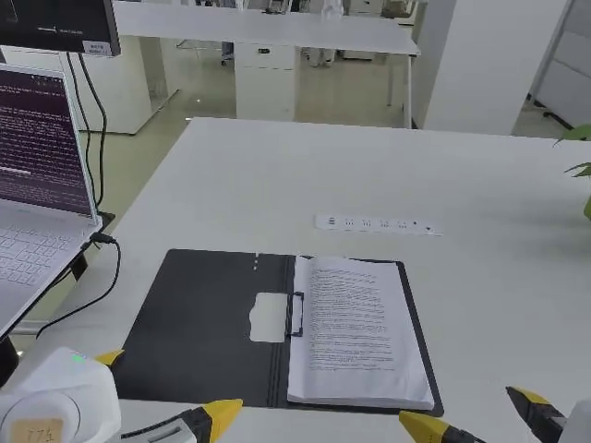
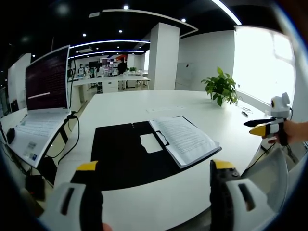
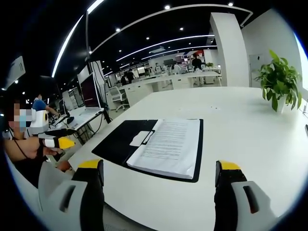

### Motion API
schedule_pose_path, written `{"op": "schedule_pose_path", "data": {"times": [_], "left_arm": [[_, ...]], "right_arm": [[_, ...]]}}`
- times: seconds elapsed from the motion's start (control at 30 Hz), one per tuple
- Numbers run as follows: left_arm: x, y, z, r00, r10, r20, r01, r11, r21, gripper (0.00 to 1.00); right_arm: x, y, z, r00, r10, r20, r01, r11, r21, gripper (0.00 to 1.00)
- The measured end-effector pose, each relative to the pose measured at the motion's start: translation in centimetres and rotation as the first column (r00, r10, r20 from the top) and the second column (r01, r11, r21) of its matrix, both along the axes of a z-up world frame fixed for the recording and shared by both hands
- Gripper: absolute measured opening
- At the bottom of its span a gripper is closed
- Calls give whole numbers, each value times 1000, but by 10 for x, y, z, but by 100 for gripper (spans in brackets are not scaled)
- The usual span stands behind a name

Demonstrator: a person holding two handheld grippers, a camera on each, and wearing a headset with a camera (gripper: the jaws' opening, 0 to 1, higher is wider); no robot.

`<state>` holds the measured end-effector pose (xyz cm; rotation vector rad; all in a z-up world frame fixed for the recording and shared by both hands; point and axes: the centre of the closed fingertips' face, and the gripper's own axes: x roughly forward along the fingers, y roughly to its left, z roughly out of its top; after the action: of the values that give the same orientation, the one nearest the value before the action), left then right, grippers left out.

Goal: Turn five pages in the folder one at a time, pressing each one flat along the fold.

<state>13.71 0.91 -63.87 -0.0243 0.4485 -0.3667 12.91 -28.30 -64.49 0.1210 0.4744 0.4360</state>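
At the far left a laptop is sitting open with its cable trailing over the table edge. Just right of it, the left gripper is hovering at the near edge with its jaws spread wide and nothing between them.

The folder is lying open and flat on the near middle of the table, its black inside cover on the left. A clip is sitting at the fold, and the stack of pages is resting on the right half.

The sheets are looking thin, light and floppy, and probably slick against one another, so two may be lifting together. The free right edge or the near right corner seems the best place for pinching a single sheet. The cover is likely giving stiff backing for pressing along the fold.

The right gripper is waiting near the stack's near right corner, likewise gaping and gripping nothing.

The white table is looking smooth and broad, with a power strip lying beyond the folder and a potted plant standing at the far right. Around it an open office is stretching away, with desks, a white pillar and strip lights running overhead.
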Motion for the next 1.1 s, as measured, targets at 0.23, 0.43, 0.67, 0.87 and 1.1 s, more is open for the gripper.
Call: {"op": "schedule_pose_path", "data": {"times": [0.23, 0.43, 0.67, 0.87, 1.1], "left_arm": [[1, 1, 0, 1000, 3, 3, -3, 1000, -3, 94], [1, 1, 0, 1000, 3, 1, -3, 1000, -5, 94], [-1, 1, -1, 1000, 2, -3, -2, 1000, -4, 94], [-2, 0, -3, 1000, 0, -8, 0, 1000, -1, 93], [-1, -2, -3, 1000, -6, -4, 6, 1000, 3, 93]], "right_arm": [[1, 0, -1, 1000, 2, -3, -2, 1000, -3, 96], [1, 1, 0, 1000, 4, -3, -4, 1000, -5, 96], [0, 2, -1, 1000, 6, -4, -6, 1000, -5, 96], [-1, 3, -2, 1000, 9, -8, -9, 1000, -2, 95], [-1, 2, -1, 1000, 6, -4, -6, 1000, -1, 95]]}}
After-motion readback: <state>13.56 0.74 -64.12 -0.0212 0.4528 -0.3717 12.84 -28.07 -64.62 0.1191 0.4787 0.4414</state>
